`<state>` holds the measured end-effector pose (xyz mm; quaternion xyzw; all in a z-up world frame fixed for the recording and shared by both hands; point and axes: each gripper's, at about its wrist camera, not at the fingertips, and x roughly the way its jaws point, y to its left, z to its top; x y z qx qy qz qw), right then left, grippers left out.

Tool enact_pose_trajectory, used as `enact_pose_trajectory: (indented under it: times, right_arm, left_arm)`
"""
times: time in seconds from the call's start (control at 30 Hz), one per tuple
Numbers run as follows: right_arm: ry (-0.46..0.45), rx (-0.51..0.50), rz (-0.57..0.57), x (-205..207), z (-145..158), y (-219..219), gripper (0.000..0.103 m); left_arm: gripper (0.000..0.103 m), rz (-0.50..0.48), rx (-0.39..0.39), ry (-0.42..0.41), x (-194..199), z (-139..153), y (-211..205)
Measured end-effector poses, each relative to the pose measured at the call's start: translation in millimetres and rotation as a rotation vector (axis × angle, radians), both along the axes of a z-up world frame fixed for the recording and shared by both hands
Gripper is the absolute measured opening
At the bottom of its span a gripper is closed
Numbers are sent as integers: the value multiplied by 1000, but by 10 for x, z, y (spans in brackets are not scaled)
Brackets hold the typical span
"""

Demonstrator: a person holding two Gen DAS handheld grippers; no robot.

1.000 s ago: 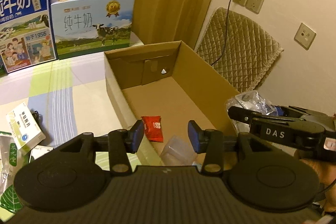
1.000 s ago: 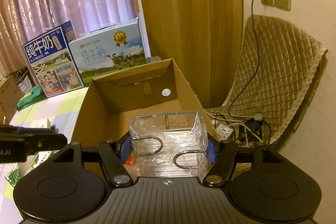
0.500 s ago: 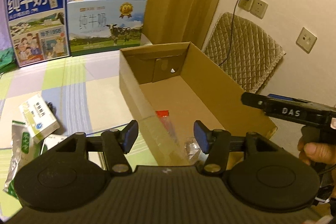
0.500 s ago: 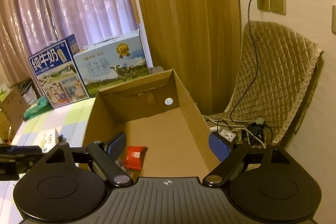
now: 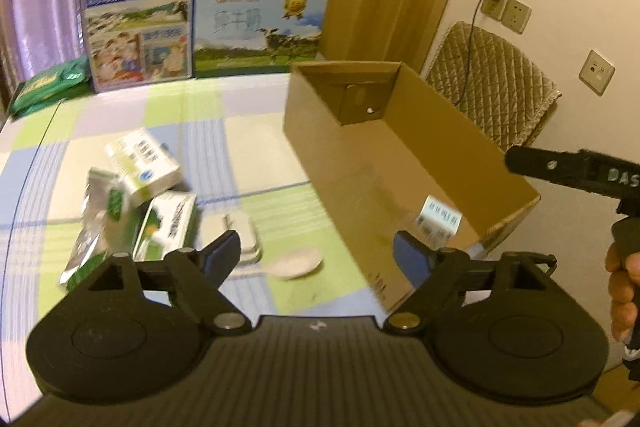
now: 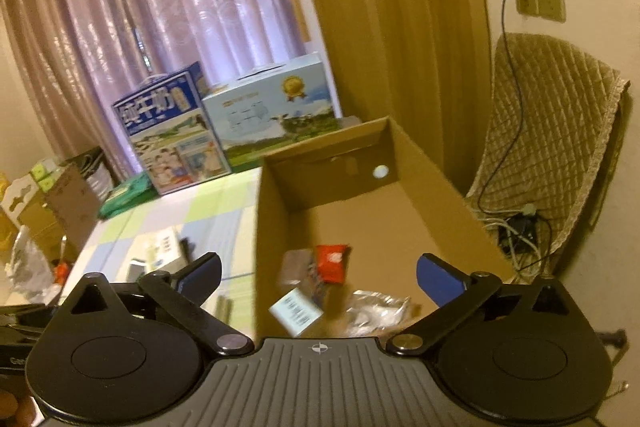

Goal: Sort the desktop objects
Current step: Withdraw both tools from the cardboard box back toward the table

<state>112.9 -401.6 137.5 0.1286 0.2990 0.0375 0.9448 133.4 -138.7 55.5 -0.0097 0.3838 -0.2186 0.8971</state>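
Checked counter (image 5: 248,155) carries a cardboard box (image 5: 320,147). Left hand-held gripper (image 5: 316,257), wide open and empty, hovers near white medicine boxes (image 5: 144,167). Right hand-held gripper (image 6: 320,273), likewise wide open and empty, alone shows the red packet (image 6: 331,263) inside.

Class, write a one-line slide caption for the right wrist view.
Open right gripper hangs empty above a brown cardboard box holding a red snack packet.

"纯牛奶" on blue milk carton (image 5: 138,19)
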Motion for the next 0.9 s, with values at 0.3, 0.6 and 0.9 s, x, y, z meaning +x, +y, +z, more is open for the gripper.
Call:
enact_pose_trajectory:
  times: [0.3,0.6,0.9]
  right_arm:
    - [0,4,100,-353,-34,570,101]
    - [62,-52,225,-416,-308,1129,101]
    - [85,-107,287,-318,-535,1370,101]
  left_arm:
    - [97,99,14,23,-425,-110,724]
    - [102,168,70,18,-563,-193,1234]
    - [102,182,85,19,-548,-295,1435]
